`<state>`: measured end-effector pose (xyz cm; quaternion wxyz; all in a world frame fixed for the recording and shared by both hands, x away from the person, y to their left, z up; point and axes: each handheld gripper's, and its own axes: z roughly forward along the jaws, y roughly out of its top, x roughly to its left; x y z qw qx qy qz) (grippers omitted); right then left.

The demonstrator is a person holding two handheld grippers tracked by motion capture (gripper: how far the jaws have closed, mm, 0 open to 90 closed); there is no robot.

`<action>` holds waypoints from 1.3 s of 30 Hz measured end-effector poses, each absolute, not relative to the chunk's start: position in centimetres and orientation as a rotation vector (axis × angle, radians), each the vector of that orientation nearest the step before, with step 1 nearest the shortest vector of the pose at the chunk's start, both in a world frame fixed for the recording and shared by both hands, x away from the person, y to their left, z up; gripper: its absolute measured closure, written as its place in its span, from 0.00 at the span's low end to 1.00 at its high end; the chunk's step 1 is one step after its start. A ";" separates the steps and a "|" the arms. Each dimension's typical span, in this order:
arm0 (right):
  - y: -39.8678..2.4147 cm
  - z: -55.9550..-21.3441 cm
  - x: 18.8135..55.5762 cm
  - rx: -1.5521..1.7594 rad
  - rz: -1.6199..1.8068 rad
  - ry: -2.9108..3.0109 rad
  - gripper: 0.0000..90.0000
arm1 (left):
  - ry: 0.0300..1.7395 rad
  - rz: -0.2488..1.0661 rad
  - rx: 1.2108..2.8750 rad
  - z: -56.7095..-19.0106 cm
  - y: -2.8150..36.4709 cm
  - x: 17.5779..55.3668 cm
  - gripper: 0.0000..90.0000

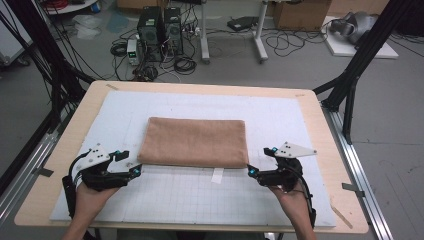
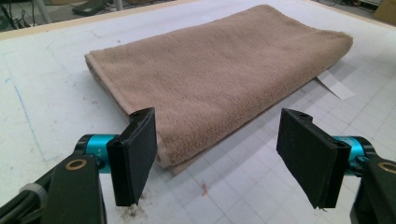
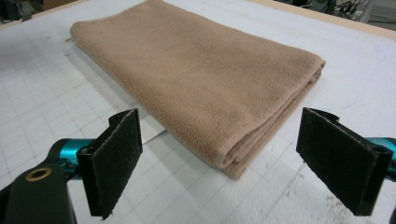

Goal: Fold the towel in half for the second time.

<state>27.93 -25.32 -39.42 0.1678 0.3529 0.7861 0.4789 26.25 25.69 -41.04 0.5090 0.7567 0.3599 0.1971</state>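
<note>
Seemingly blank, a white tag (image 1: 217, 175) pokes from the towel (image 1: 195, 142).

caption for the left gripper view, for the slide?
Left claw, jaws open, lined up on the near corner of a folded tan towel on the gridded mat.

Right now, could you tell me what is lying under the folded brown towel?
A white tag pokes out from under the folded brown towel at its near edge, on the white gridded mat. Whatever else lies beneath is covered.
</note>
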 end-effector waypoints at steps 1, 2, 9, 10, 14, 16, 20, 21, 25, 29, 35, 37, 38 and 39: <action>-25.4 -39.5 27.8 1.007 1.362 2.235 0.15 | 0.871 0.477 1.818 -41.2 25.7 26.0 0.32; -25.6 -39.7 27.5 1.016 1.361 2.229 0.15 | 0.872 0.482 1.818 -41.2 25.8 25.8 0.32; -26.4 -40.5 26.4 1.043 1.362 2.206 0.14 | 0.865 0.514 1.828 -41.8 25.8 24.5 0.32; -26.5 -40.6 26.2 1.047 1.362 2.202 0.14 | 0.864 0.520 1.831 -41.9 25.8 24.3 0.32; -26.9 -40.8 25.7 1.057 1.367 2.186 0.13 | 0.863 0.530 1.825 -42.1 25.9 23.8 0.31; -27.1 -41.0 25.4 1.056 1.369 2.176 0.13 | 0.867 0.534 1.820 -42.2 25.9 23.6 0.30; -27.3 -41.2 24.9 1.064 1.362 2.175 0.13 | 0.866 0.533 1.827 -42.4 26.0 23.3 0.30; -27.3 -41.2 24.8 1.062 1.360 2.174 0.13 | 0.868 0.535 1.829 -42.4 26.0 23.2 0.29; -27.5 -41.2 24.5 1.060 1.355 2.176 0.13 | 0.869 0.543 1.828 -42.4 26.2 23.0 0.29; -27.7 -41.2 24.2 1.066 1.357 2.170 0.13 | 0.870 0.552 1.833 -42.5 26.3 22.8 0.29; -28.1 -41.5 23.6 1.065 1.345 2.168 0.13 | 0.872 0.561 1.838 -42.8 26.4 22.3 0.29; -28.3 -41.6 23.4 1.070 1.340 2.167 0.13 | 0.874 0.564 1.835 -42.9 26.4 22.1 0.29; -28.3 -41.7 23.4 1.067 1.342 2.166 0.13 | 0.873 0.565 1.835 -42.9 26.4 22.0 0.29; -28.4 -41.8 23.3 1.075 1.341 2.166 0.13 | 0.876 0.567 1.830 -43.0 26.4 22.0 0.29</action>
